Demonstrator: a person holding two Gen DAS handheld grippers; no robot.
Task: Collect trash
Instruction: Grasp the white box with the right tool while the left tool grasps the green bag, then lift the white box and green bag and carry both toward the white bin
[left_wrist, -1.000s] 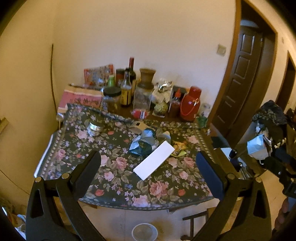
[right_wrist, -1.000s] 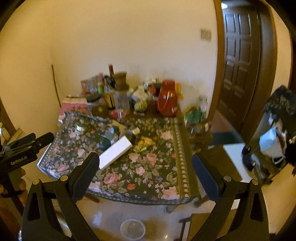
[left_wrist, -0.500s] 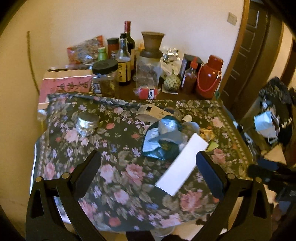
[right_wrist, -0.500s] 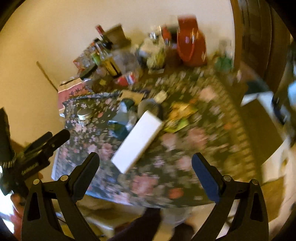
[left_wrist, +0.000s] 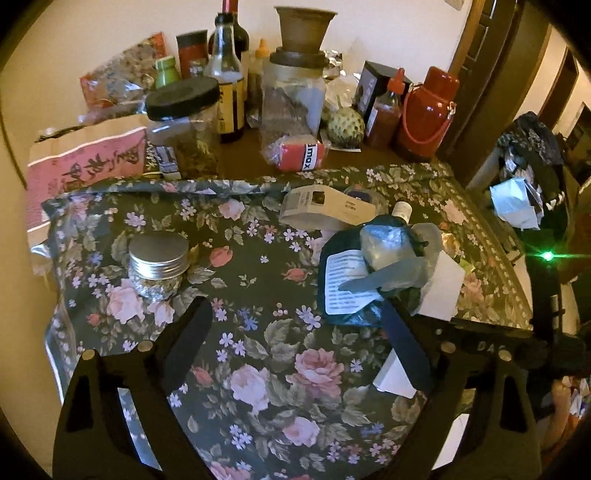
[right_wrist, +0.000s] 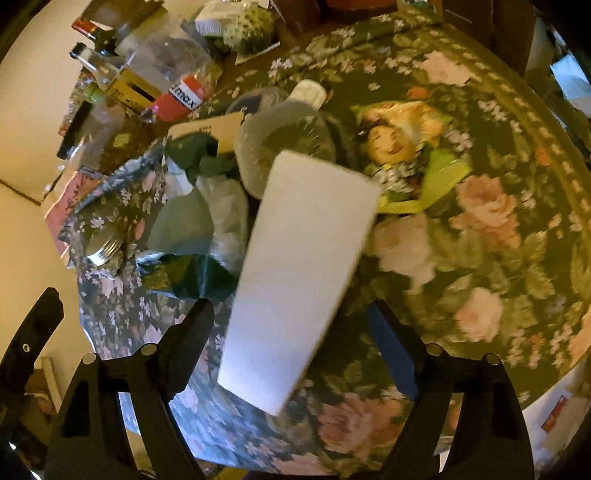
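Approach step: both tongs gape empty — the right tongs straddle the white box on the table, left tongs beside the green wrapper; next they must lower and close

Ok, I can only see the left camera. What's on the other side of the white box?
Observer: A yellow-green snack wrapper with a cartoon face lies right beside the white box.
Operator: Is anything else there?
Observer: A clear plastic cup sits at the box's far end.
Operator: Are the right tongs grabbing the box?
Observer: No, the right tongs are open, straddling its near end.
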